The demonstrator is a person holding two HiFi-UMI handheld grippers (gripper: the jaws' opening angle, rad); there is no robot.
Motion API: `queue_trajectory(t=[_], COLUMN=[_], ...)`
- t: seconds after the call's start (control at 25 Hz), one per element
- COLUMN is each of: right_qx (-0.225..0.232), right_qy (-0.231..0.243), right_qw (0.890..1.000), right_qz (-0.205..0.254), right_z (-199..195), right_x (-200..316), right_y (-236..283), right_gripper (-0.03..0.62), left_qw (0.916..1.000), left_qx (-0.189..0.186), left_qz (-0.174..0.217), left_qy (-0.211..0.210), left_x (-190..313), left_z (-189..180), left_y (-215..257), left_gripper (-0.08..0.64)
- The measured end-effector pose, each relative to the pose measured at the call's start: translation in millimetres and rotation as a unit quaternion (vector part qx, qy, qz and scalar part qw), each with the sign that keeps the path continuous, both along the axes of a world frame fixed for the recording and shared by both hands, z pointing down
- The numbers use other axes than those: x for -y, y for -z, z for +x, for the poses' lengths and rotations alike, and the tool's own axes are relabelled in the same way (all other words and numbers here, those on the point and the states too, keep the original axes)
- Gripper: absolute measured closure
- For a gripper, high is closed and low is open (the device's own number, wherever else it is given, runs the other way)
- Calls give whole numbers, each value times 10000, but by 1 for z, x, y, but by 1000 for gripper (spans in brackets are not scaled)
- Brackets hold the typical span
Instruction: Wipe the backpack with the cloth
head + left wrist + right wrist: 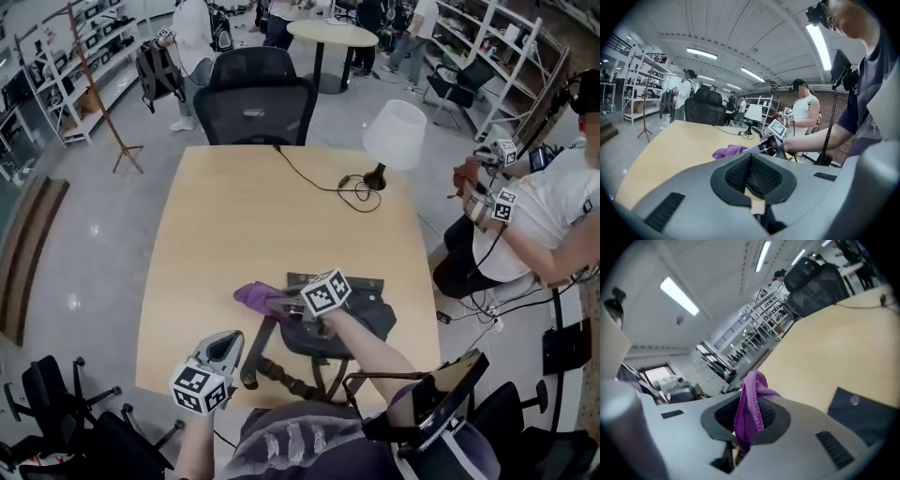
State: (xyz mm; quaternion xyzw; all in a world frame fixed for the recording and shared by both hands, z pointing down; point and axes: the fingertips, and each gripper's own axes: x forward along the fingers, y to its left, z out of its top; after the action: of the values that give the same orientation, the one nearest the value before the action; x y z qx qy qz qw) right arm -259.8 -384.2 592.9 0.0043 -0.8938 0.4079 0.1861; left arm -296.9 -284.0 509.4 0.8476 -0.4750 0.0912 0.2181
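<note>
Both jaws shut | R gripper [286, 302] on cloth [255, 296] by backpack [375, 319] | L gripper [225, 345] empty

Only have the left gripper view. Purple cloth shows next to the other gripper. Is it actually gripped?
Observer: Yes. The right gripper view shows the cloth pinched between the shut jaws of the right gripper.
Operator: Where's the backpack? Not in my feed.
Observer: In the head view the backpack lies flat at the near edge of the table, by the right gripper.
Operator: Is the cloth on it?
Observer: Mostly not. It trails onto bare table just off the bag's left side.
Operator: Is my gripper touching the bag?
Observer: No. The left gripper hangs left of the straps, apart from them.
</note>
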Motion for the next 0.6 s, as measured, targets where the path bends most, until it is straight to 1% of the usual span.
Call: queue_trajectory(t=[0.04,0.08,0.12,0.16,0.2,0.24,0.28,0.32,0.36,0.44,0.48,0.6], right_qx=[342,515,492,252,-184,-731,-1282,-1759,-2139,-2629,-2760,-2931], right_qy=[-14,-37,-49,-44,-30,-19,-19,-26,-18,78,128,151], right_qw=[9988,9966,9954,9961,9973,9964,9917,9840,9749,9582,9529,9468], right_qz=[-346,-638,-820,-846,-709,-438,-89,280,623,1128,1252,1318], right_z=[-1,0,4,11,21,34,47,61,74,93,99,113], right_x=[-7,-14,-22,-29,-34,-36,-33,-26,-19,-8,-6,-8], right_y=[13,20,19,10,-5,-24,-41,-53,-60,-65,-66,-69], right_gripper=[561,561,560,561,561,561,561,561,561,560,561,561], left_qw=[10000,10000,10000,9999,9999,9998,9997,9996,9994,9992,9991,9990], left_qx=[-3,-2,-4,-8,-12,-14,-15,-16,-17,-24,-28,-33], left_qz=[10,12,5,-11,-30,-37,-23,9,47,95,92,37], left_qy=[-17,-41,-71,-108,-150,-192,-235,-281,-328,-399,-415,-453], left_x=[2,3,3,1,-1,-1,0,3,6,13,14,11], left_z=[1,2,4,7,9,12,14,17,21,27,30,38], left_y=[0,1,1,1,0,0,1,3,5,9,9,6], left_gripper=[549,549,549,549,549,549,549,549,549,549,549,549])
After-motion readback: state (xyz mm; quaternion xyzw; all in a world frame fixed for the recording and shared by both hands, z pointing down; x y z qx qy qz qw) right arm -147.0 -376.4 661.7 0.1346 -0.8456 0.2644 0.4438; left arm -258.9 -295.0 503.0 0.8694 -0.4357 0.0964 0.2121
